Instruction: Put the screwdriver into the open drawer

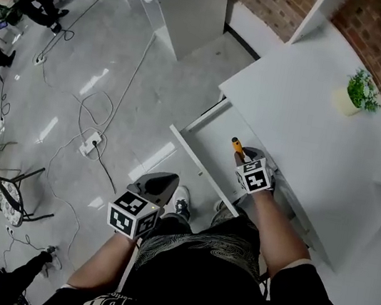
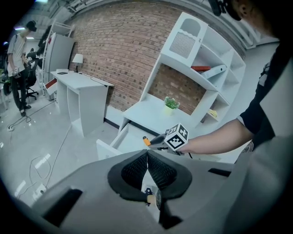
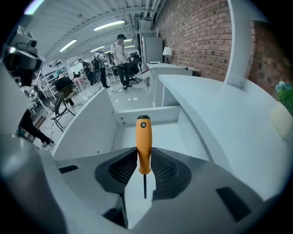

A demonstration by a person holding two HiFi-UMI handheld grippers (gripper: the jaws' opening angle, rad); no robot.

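An orange-handled screwdriver (image 3: 143, 143) is clamped in my right gripper (image 3: 143, 160), its handle pointing forward and its thin dark shaft running back between the pads. In the head view the screwdriver (image 1: 237, 148) and right gripper (image 1: 246, 157) hang over the open white drawer (image 1: 206, 125) pulled out of the white desk (image 1: 304, 124). The drawer's inside (image 3: 137, 132) looks bare. My left gripper (image 1: 159, 188) is shut with nothing in it, held low over the floor to the left of the drawer. From the left gripper view, the right gripper's marker cube (image 2: 176, 137) and the screwdriver tip (image 2: 146, 140) show over the drawer.
A small potted plant (image 1: 361, 90) stands at the desk's back right by the brick wall. A white shelf unit (image 2: 197, 68) rises above the desk. Cables and a power strip (image 1: 92, 143) lie on the floor at left. People stand in the distance (image 3: 120, 59).
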